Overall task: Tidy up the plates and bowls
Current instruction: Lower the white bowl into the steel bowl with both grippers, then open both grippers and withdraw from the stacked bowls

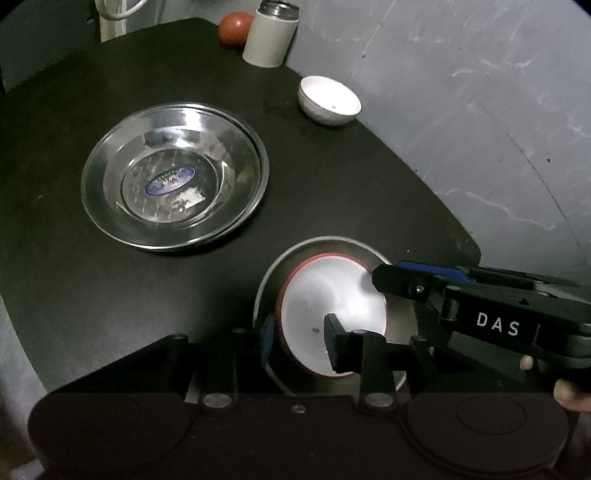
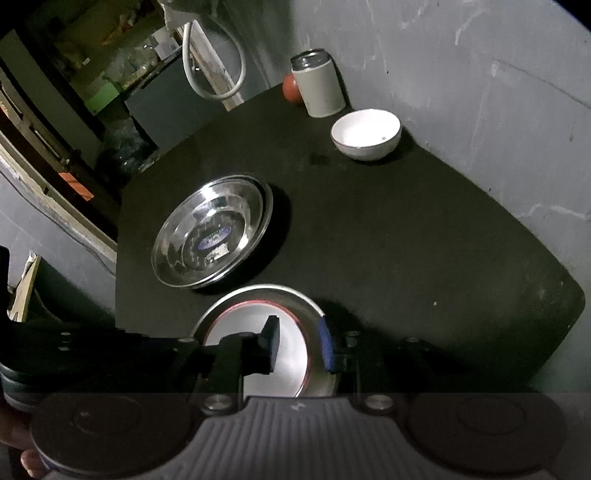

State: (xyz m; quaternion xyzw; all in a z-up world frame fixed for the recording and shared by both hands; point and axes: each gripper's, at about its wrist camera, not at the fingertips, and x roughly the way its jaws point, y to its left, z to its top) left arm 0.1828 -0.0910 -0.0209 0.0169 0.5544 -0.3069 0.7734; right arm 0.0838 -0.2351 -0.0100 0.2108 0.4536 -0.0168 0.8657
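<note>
Fingers (image 1: 334, 345) of both grippers were clamped on the red-rimmed bowl's (image 1: 325, 295) wall inside a steel plate (image 1: 399, 325); next, probably lifting it toward the white bowl (image 1: 328, 98).

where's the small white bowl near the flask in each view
Left wrist view: the small white bowl sits upper centre-right, at the dark table's far edge by the wall.
Right wrist view: same bowl sits upper right of centre, larger.
Shared landmark: the white flask just behind it, to its left, with a red ball beside.
</note>
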